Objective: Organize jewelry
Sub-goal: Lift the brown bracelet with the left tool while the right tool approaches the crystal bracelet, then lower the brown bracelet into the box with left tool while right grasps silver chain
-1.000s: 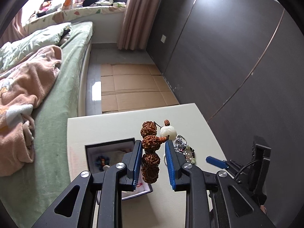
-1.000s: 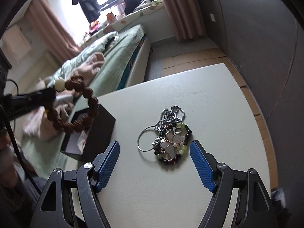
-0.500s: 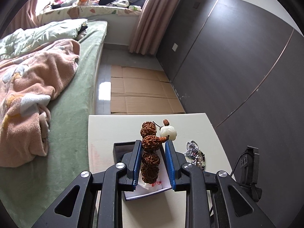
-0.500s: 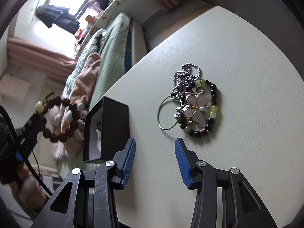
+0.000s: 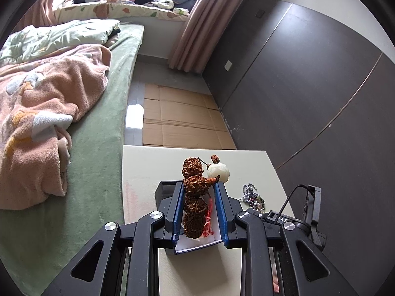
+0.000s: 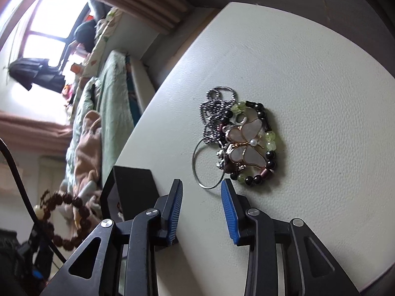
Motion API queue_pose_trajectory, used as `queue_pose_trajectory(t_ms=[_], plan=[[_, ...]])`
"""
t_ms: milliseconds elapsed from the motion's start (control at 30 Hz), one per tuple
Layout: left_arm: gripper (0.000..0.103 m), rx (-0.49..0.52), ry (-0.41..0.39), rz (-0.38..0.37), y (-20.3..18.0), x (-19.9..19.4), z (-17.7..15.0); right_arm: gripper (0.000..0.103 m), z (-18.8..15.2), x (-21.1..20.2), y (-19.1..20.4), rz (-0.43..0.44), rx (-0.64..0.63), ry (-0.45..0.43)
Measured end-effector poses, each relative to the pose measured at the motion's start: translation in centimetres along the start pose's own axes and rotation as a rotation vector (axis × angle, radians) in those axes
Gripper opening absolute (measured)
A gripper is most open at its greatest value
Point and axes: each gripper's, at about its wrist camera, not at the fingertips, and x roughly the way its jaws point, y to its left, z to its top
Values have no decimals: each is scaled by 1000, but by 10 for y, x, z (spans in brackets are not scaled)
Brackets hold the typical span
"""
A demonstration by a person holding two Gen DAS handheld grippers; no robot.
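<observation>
The left gripper (image 5: 199,197) pinches a bracelet of bumpy brown seed beads with one white bead (image 5: 195,185), hanging right over the open black box with white lining (image 5: 195,243), likely so it can drop in. The right gripper (image 6: 202,197) has just been closing its jaws; they stand apart with nothing between them. Just ahead of them lies the heap of silver chain, thin ring and butterfly bead bracelet (image 6: 243,145). The cream table (image 6: 321,98) has open room beyond it, and its edge is far off.

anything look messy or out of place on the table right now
Yes: the butterfly bracelet, a ball chain and a thin wire ring lie tangled in one heap on the table, outside the black box. Nothing looks broken or spilled.
</observation>
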Motion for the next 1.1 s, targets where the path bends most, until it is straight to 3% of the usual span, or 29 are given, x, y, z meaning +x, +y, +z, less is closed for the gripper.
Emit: queue_pose_trajectory(t_ms=[133,233,367,867,900,967,1033,1100], plan=[[26,-2,-1,-4,2,-2,-1,33,0,4,2,-38,37,-28],[26,-3,3,-13,1,0,-2,26,1,4,1,-62,68,-49],[26,3,15,-28,-3,4,-3,5,3,7,-3,-87,96,-58],[26,22,74,-115,-26,39,-8,4,-6,-51,22,67,-74,-142],[27,27,79,-111,-25,43,-10,4,-7,-53,25,76,-84,-143],[42,50,134,-54,-21,59,-14,4,-10,-57,31,84,-106,-145],[43,36,166,38,-8,71,-17,4,-13,-60,35,86,-129,-148],[43,5,155,43,2,69,-18,4,-16,-62,40,88,-148,-147]])
